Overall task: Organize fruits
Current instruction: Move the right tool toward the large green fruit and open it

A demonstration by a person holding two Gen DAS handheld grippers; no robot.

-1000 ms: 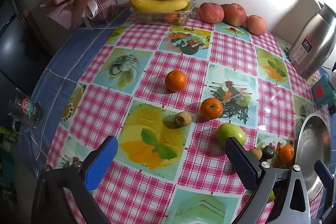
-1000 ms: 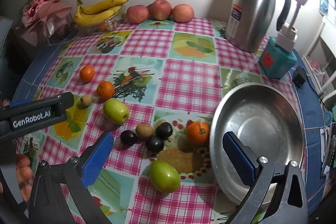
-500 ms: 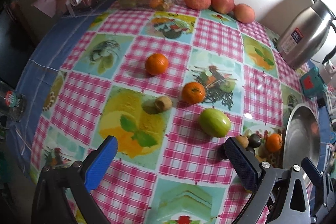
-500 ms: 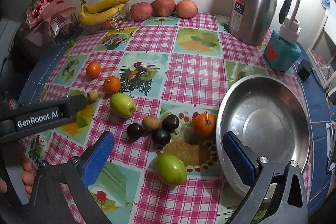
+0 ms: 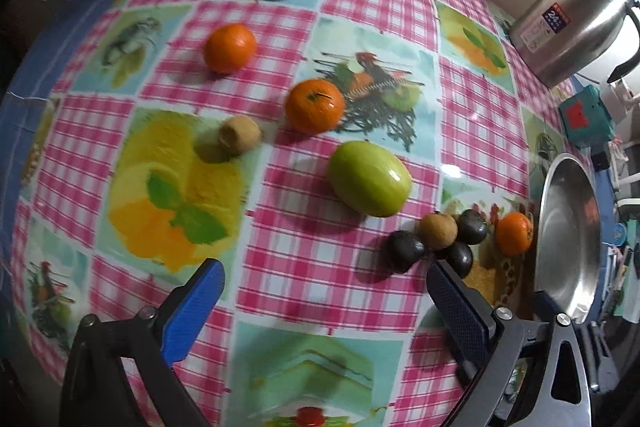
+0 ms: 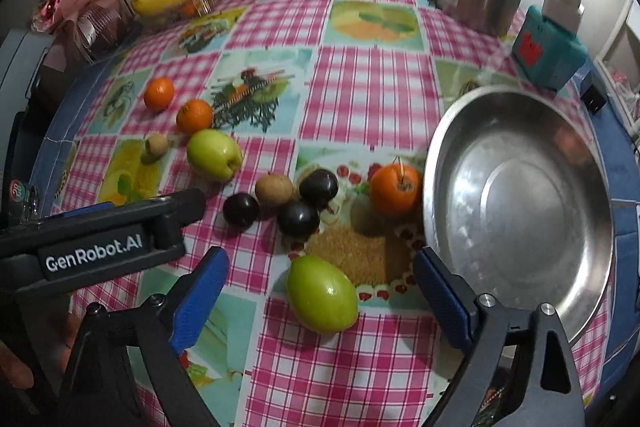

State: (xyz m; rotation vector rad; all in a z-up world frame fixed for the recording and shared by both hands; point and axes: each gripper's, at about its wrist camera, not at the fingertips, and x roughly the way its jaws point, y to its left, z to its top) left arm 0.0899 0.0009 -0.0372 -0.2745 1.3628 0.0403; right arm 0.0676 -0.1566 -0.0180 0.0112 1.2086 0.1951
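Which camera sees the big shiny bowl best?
The right wrist view: the shiny bowl shows nearly whole, empty inside. The left wrist view catches only a squashed sliver of it at the picture's right edge.

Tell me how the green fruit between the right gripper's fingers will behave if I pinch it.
The green fruit looks smooth and glossy, so the pads may slip. It is egg-shaped and lies free on the tablecloth, so a nudge would probably roll it. The right gripper, jaws closing, does not touch it yet.
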